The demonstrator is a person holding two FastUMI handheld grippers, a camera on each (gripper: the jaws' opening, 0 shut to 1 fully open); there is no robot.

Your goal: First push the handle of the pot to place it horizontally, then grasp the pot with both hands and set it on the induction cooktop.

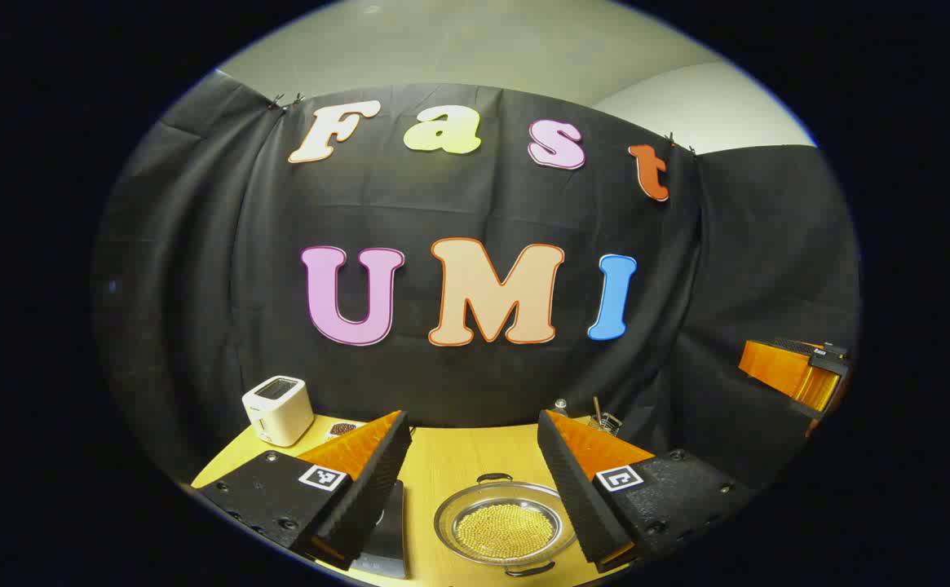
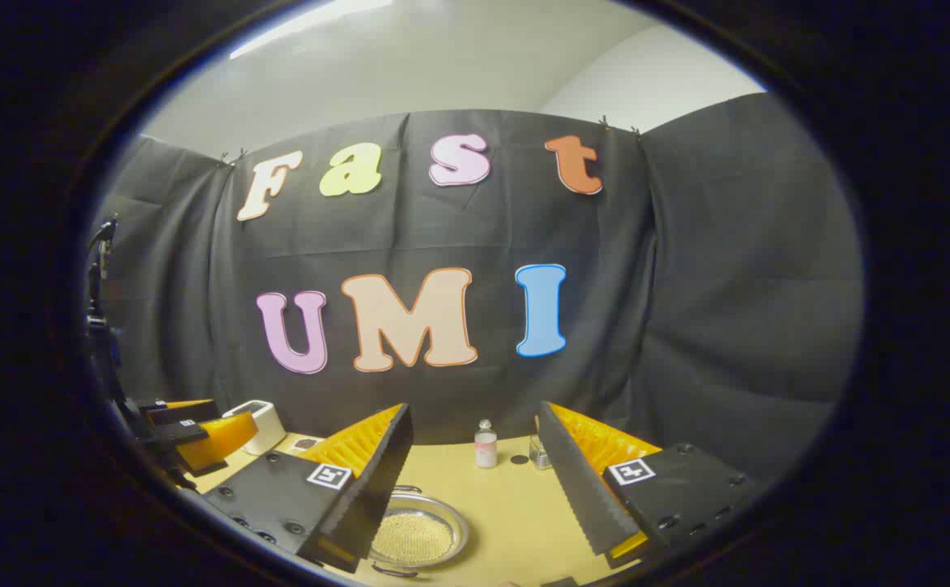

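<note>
Pot (image 1: 506,524) on table between spread, empty left gripper (image 1: 472,456) fingers; right gripper (image 2: 470,452) wide, empty

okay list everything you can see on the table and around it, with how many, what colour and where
pot: one, silver with a glass lid and dark loop handles, yellowish grains inside, near edge of the table between the left gripper's fingers
induction cooktop: one, black, left of the pot, partly behind a finger
toaster: one, white, back left of the table
small dish: one, dark contents, beside the toaster
bottle: one, clear with a pale label, back of the table
glass holder: one, clear, right of the bottle
table: one, light wood
left gripper: one, open, above the pot
right gripper: one, open, above the table right of the pot
</note>
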